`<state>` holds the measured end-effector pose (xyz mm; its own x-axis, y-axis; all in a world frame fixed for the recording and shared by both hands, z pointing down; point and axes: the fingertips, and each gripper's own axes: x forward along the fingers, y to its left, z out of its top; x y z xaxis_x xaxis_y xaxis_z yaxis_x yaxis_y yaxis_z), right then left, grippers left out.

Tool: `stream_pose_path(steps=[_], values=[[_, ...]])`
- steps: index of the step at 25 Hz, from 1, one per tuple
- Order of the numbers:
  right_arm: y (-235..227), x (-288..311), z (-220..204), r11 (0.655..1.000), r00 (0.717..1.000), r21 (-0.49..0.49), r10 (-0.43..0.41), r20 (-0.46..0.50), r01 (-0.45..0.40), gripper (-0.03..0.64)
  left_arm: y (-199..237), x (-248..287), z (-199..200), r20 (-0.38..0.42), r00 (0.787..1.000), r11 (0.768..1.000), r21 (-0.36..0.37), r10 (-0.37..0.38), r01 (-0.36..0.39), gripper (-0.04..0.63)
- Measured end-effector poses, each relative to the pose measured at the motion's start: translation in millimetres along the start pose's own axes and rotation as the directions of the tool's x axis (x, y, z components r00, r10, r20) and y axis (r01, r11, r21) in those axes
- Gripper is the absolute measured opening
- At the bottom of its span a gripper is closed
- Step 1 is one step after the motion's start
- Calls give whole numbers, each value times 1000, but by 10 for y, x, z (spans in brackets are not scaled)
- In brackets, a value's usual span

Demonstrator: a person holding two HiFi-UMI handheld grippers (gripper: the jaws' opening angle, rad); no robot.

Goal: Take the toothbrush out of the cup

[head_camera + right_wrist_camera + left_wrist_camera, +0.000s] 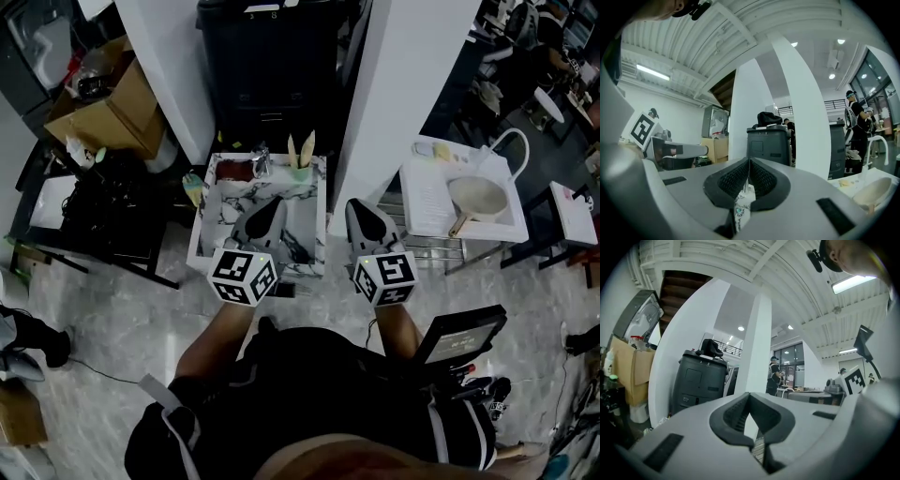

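Marbled white-and-grey washstand [217, 202], head view, centre, set between white pillars [164, 66]. Basin sunk in the top, metal tap [261, 161] at the back edge. Green cup [300, 172] just right of the tap on the back rim. Toothbrush [307, 146] upright in the cup beside a second pale stick, neither touched. Dark bin [272, 66] behind the stand. Cardboard box [108, 112] at far left. White tray [497, 220] to the right, with a pale bowl [478, 199] lying on it. Polished grey stone floor [112, 319] all round. Left gripper [270, 204] over the front of the basin, right gripper [360, 206] just beside the stand's right edge, both well short of the cup.

Left gripper view: jaws clenched, pads meeting tip to tip, nothing between. Beyond them the dark bin, a pillar, the cardboard box at left. Ribbed white ceiling [740, 258] with a lit strip lamp [855, 283]. Standing person [774, 373] far off by tall windows.

Right gripper view: jaws likewise pressed together and empty. Sliver of marbled top visible through the slot beneath. Dark bin dead ahead, pillar to its right, bowl at lower right.
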<state>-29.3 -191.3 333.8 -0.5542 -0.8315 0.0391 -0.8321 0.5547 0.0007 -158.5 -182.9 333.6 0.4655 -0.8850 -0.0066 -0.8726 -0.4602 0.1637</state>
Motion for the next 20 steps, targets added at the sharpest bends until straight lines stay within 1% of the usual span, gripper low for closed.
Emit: stream_pose_path(steps=[8,12,16,20], values=[[98,297,-36,998,998,-2,-57,-6,57,25,300,115,13,-2,998,998,7,-61,61,2],[140,396,-35,995,995,-2,-100,-10,100,25,413,148,20,-6,996,996,-1,-90,90,2],[172,528,-5,993,993,1,-120,-6,120,25,539,185,52,-3,993,993,-2,-120,120,2],[163,618,-14,992,992,-4,-124,-14,124,25,677,213,1,-9,994,994,-28,-109,108,2]])
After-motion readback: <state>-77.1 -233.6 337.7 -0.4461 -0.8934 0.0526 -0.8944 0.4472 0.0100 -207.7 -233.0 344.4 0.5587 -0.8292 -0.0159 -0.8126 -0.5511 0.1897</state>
